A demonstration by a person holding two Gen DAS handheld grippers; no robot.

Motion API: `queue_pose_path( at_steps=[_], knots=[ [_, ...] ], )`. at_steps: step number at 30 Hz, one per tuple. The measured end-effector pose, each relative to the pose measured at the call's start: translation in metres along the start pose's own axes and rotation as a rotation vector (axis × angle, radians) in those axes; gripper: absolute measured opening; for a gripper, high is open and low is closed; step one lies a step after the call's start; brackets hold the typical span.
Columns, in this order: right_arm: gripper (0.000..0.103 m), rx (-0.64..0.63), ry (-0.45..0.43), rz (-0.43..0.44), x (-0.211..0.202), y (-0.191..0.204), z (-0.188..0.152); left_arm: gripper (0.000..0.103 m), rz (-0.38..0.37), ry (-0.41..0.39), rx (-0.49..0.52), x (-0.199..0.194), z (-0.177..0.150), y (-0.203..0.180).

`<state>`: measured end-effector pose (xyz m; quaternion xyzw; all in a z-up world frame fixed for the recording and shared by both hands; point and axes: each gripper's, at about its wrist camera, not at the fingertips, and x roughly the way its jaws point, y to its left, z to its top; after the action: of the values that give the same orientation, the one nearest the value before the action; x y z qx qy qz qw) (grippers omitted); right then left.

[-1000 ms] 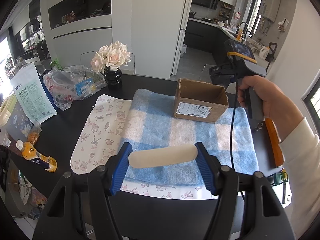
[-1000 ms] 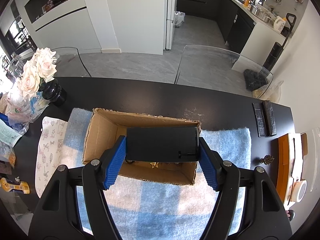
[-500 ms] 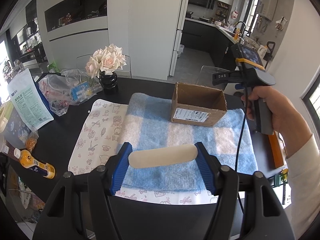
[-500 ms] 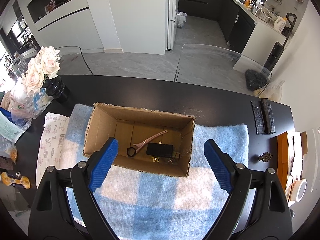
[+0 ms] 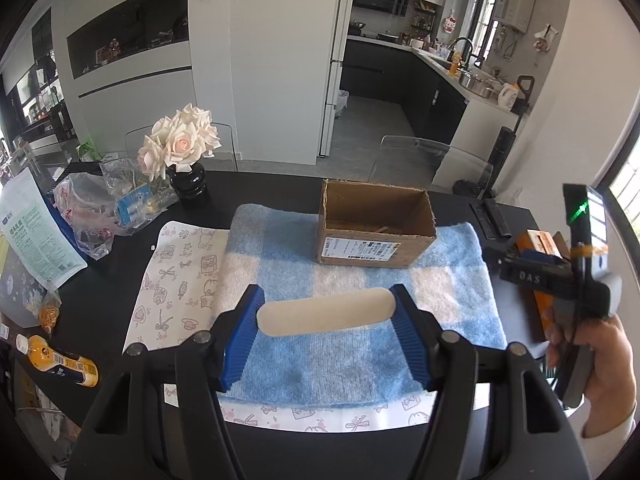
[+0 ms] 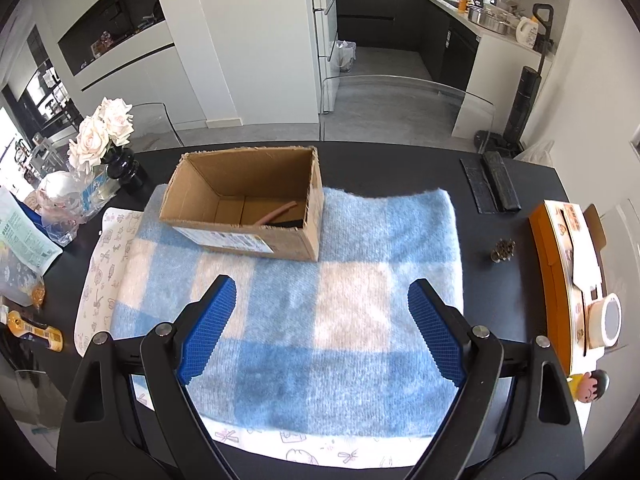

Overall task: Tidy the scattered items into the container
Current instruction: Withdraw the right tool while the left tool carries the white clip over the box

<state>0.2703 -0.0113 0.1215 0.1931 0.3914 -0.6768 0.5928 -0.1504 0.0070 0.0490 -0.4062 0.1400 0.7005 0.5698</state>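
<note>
Left gripper [image 5: 326,316] is clamped on a cream cylindrical roll [image 5: 325,311] above the near blanket edge; right gripper [image 6: 322,326] hangs spread and empty. Farther off, the brown cardboard box [image 6: 244,204] already holds a pinkish stick [image 6: 278,215] and something dark. Only the roll looks left to go in.

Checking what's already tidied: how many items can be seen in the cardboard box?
2: a pink stick leaning toward the cardboard box's right wall, and a black item beneath it. The near wall may hide more.
</note>
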Motion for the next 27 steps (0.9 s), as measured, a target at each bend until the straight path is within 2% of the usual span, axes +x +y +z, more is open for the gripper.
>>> queue_pose_path(
  at_steps=[6, 9, 14, 21, 27],
  knots=[
    [0.091, 0.039, -0.023, 0.005, -0.037, -0.020, -0.074, 0.063, -0.027, 0.020, 0.035, 0.030, 0.018, -0.023],
    [0.094, 0.063, -0.018, 0.023, -0.052, -0.027, -0.110, 0.063, -0.032, 0.037, 0.044, 0.059, 0.030, -0.034],
    [0.094, 0.089, -0.011, 0.003, -0.077, -0.035, -0.160, 0.063, -0.036, 0.089, 0.054, 0.114, 0.047, -0.051],
    [0.095, 0.112, 0.012, -0.020, -0.100, -0.047, -0.204, 0.063, -0.047, 0.160, 0.037, 0.186, 0.067, -0.063],
    [0.095, 0.163, 0.006, -0.050, -0.113, -0.064, -0.220, 0.063, -0.031, 0.195, 0.047, 0.224, 0.075, -0.069]
  ],
)
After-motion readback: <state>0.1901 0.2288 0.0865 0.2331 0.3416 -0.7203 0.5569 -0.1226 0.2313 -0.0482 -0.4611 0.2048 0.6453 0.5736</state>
